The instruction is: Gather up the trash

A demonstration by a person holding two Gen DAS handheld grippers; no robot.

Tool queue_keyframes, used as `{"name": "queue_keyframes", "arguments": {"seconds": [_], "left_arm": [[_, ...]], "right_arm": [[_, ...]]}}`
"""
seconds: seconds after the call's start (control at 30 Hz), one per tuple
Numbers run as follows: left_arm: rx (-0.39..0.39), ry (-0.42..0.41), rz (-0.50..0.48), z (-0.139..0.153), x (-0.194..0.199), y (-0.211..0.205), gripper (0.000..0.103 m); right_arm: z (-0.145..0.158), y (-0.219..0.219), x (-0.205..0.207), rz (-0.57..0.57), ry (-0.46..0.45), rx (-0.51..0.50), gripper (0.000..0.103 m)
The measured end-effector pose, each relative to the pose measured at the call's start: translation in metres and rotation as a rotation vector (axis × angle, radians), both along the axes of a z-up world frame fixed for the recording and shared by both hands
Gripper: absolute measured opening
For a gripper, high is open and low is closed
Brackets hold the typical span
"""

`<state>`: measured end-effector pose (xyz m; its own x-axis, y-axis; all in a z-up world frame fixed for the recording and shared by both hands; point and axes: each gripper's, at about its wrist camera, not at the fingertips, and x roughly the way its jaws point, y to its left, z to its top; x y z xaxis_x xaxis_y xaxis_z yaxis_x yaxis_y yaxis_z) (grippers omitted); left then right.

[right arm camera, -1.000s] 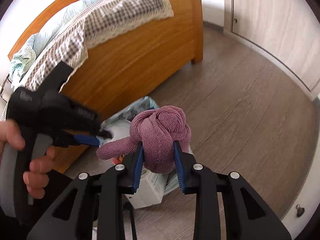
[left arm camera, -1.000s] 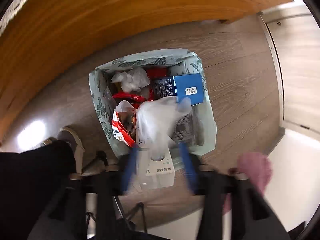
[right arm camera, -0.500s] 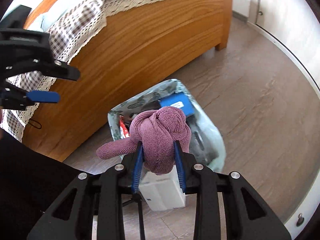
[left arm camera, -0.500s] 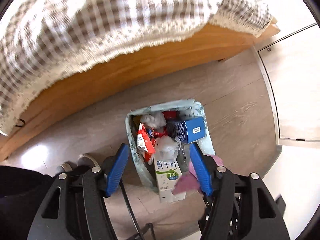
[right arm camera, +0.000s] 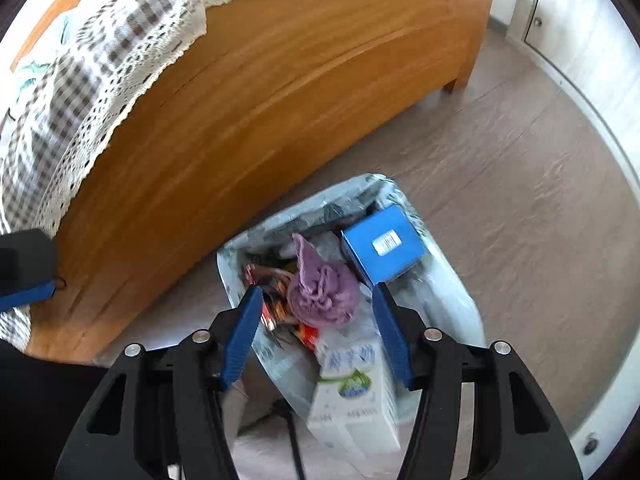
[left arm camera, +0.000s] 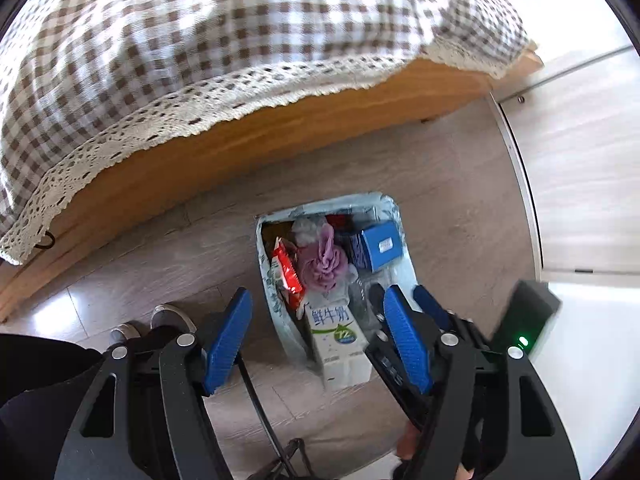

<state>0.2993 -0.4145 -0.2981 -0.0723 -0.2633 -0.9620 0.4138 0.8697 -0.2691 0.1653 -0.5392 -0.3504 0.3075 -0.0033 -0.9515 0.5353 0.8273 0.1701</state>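
A lined trash bin stands on the floor beside the bed, full of rubbish. On top lies a knotted purple cloth, next to a blue box, a red wrapper and a milk carton. My right gripper hangs over the bin with its jaws opening; the cloth lies loose below them, untouched by the pads. High above the bin, my left gripper is also opening and holds nothing. The right gripper's blue pad shows beside the left one.
A wooden bed frame with a checked, lace-edged spread runs along the far side. The person's shoes stand left of the bin. Pale cabinet doors lie to the right. A black cable trails below.
The right gripper moved over the bin, opened and let the purple cloth drop in. The left gripper let go of a clear plastic bag, rose away from the bin and widened.
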Motion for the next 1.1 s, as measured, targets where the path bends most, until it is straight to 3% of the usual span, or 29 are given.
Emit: {"name": "queue_keyframes", "arguments": {"seconds": [0.17,0.3,0.4,0.53,0.77,0.93,1.03,1.1], "left_arm": [[-0.019,-0.044,-0.052,0.012,-0.008,-0.004,0.066],[-0.082,-0.142,-0.049,0.058,-0.008,0.013,0.066],[-0.112,-0.287,-0.039,0.106,-0.006,0.040,0.066],[-0.124,-0.496,0.042,0.175,-0.003,0.104,0.066],[-0.123,-0.745,0.271,0.276,-0.009,0.261,0.066],[-0.121,-0.873,0.466,0.330,-0.027,0.368,0.074],[-0.109,-0.920,0.530,0.356,-0.041,0.409,0.080],[-0.102,-0.942,0.573,0.367,-0.051,0.431,0.088]], "right_arm": [[0.031,-0.007,-0.022,-0.014,0.000,-0.039,0.055],[0.080,-0.004,-0.022,-0.002,-0.075,-0.103,0.055],[0.128,0.017,-0.012,0.041,-0.165,-0.171,0.055],[0.189,0.057,0.007,0.120,-0.306,-0.214,0.055],[0.279,0.150,0.042,0.315,-0.494,-0.276,0.061],[0.324,0.215,0.059,0.436,-0.571,-0.302,0.066],[0.350,0.245,0.065,0.478,-0.613,-0.310,0.066],[0.365,0.265,0.066,0.494,-0.639,-0.324,0.072]]}}
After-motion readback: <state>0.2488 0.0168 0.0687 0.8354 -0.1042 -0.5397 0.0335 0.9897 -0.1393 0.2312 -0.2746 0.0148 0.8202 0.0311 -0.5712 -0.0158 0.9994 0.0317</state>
